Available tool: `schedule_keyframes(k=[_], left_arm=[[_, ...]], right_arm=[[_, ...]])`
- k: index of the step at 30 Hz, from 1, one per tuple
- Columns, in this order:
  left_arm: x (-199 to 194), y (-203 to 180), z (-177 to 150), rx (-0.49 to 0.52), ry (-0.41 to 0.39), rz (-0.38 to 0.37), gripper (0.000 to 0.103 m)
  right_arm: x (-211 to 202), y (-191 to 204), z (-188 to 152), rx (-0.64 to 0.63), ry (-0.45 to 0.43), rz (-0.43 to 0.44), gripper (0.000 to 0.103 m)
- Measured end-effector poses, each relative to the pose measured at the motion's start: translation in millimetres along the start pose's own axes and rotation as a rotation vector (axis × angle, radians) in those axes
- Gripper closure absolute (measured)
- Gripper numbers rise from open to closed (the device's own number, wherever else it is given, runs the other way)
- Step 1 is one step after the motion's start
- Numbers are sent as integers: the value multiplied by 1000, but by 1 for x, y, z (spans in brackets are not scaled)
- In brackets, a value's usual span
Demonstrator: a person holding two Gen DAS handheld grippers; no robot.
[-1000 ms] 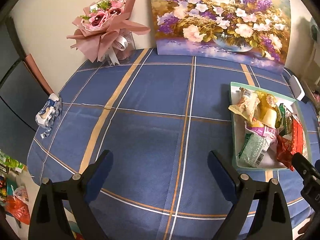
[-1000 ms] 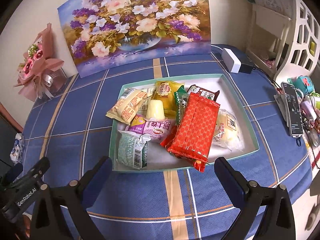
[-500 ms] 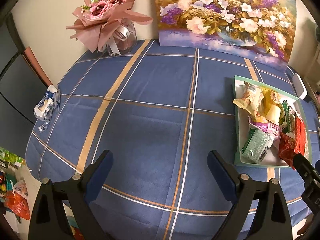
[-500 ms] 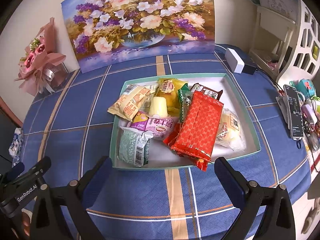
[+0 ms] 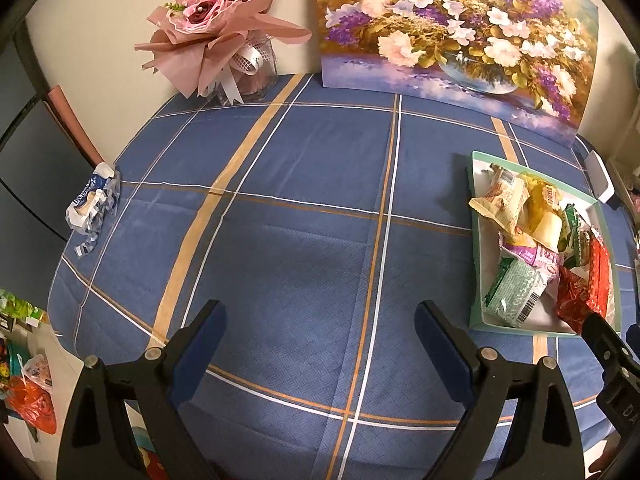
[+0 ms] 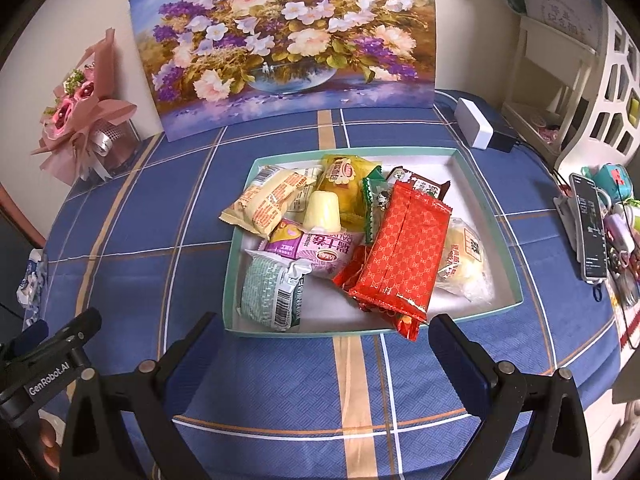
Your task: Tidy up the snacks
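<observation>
The left gripper [image 5: 318,326] hovers with jaws wide and empty over bare blue plaid tablecloth [image 5: 304,208]. The right gripper [image 6: 322,342] is equally wide and empty, just short of the teal-rimmed tray [image 6: 516,276] ahead. Nearest it lie a green packet [image 6: 270,290] and a red wrapper [image 6: 404,252], with a flower painting [image 6: 288,40] beyond.

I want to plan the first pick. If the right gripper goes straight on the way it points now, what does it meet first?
Probably the near rim of the teal tray, then the red packet behind it. The right gripper is open and empty; depth is uncertain.
</observation>
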State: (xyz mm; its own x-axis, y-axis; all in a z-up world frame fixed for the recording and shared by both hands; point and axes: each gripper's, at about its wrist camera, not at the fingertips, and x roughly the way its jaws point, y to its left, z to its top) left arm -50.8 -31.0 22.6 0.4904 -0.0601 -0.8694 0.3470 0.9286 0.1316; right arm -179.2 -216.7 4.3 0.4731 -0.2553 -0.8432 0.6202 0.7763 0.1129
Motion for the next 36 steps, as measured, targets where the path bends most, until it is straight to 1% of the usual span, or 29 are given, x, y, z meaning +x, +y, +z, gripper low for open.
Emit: schedule_keyframes(k=[21,36], left_arm=[[1,8,2,-18,11,-27,8],[4,12,2,-37,20,-29,8]], right_arm=[[3,3,-2,-13,11,-2,0],[1,4,-1,-20,1,1,0]])
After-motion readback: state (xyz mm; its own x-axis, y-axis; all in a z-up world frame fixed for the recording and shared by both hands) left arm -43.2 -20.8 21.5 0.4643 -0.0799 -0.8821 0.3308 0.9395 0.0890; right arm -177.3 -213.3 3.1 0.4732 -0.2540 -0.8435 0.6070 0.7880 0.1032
